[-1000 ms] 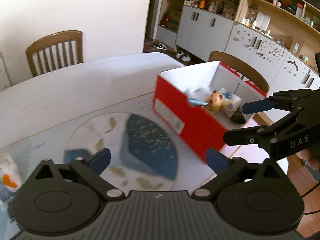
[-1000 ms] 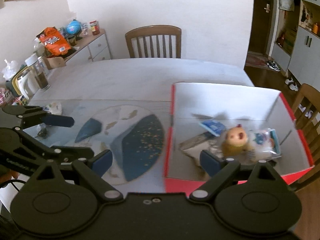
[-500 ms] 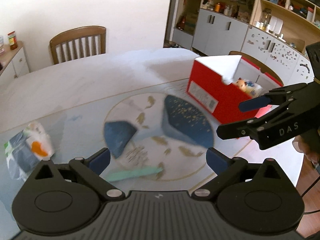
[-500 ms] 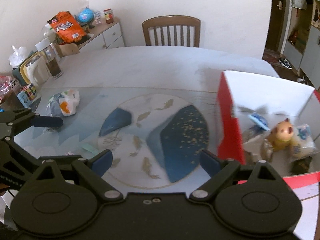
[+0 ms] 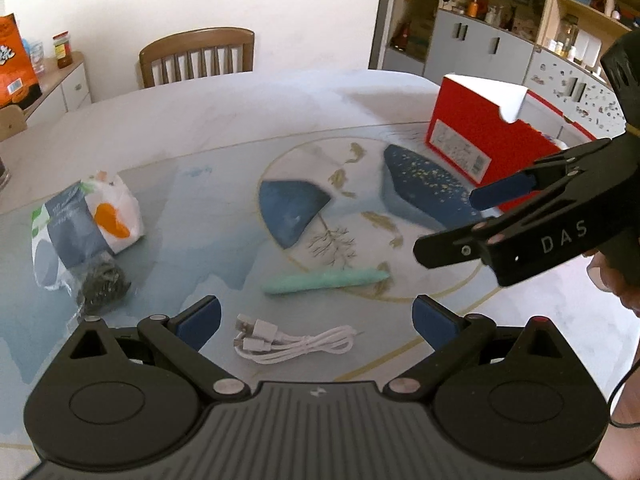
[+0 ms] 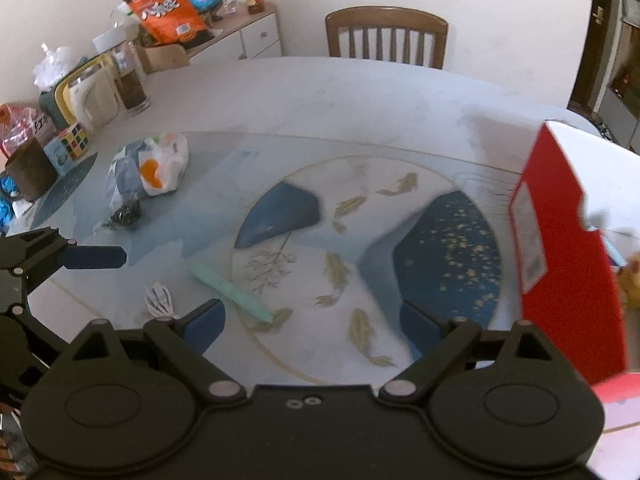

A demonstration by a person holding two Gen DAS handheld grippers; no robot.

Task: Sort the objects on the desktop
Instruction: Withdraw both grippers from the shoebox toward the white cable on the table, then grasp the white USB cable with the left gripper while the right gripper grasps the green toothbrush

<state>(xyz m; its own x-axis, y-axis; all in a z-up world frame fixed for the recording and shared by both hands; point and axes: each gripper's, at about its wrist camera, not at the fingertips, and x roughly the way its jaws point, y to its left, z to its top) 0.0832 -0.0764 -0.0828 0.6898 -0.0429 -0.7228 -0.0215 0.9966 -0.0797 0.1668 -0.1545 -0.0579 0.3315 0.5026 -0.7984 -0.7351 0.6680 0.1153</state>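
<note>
Bench (image 5: 224,120) carries a patterned mat (image 5: 360,216), red box (image 5: 476,140) at its right edge. Both tongs, left (image 5: 316,314) and right (image 6: 312,314), gape empty. A cable (image 5: 296,340) and green pen (image 5: 324,280) have newly entered view.

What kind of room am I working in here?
Most likely a home dining room: a large table with a wooden dining chair behind it, household shelving and cupboards, and snacks and jars on a side cabinet.

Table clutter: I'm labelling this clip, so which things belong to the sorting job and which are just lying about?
Job:
red box
mint pen
white cable
plastic bag
left tool, open
right tool, open

Lying about:
wooden chair
orange snack bag
puzzle cube
</note>
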